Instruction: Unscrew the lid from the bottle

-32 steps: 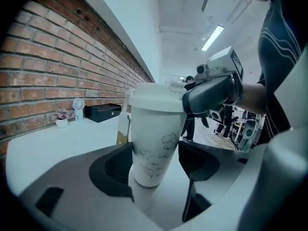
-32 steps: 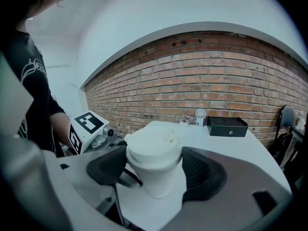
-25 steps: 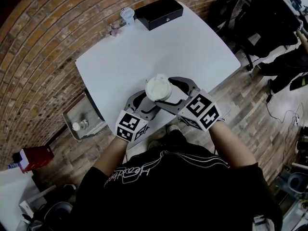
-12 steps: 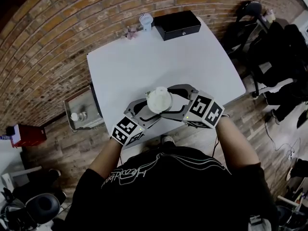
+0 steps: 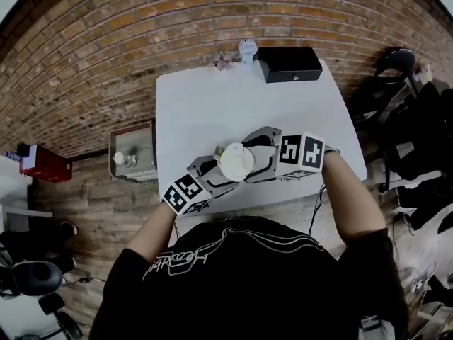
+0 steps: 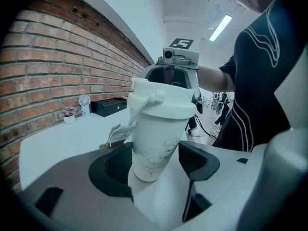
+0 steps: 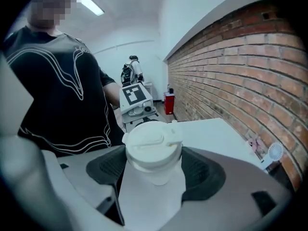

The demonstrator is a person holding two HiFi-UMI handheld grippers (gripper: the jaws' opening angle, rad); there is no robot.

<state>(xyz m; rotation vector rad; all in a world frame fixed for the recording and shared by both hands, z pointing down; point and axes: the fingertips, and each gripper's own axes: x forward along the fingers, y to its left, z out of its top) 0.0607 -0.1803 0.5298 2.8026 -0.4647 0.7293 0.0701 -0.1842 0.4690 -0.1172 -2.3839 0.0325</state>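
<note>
A white bottle (image 6: pixel 156 138) was held over the table's (image 5: pixel 212 98) near edge, the left gripper (image 5: pixel 221 176) clamped on its lower body and the right gripper (image 5: pixel 256 156) closed around the lid (image 7: pixel 153 146). The bottle looked light and stiff, with a smooth, tapered wall likely to slip under a twist. The body seemed to need a firm squeeze, and the lid a grip on its rim.

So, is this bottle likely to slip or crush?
The bottle looks smooth and tapered, so it may slip in the left gripper. No denting shows at the pads, so probably stiff. Wider lid end suggests it tips easily.
</note>
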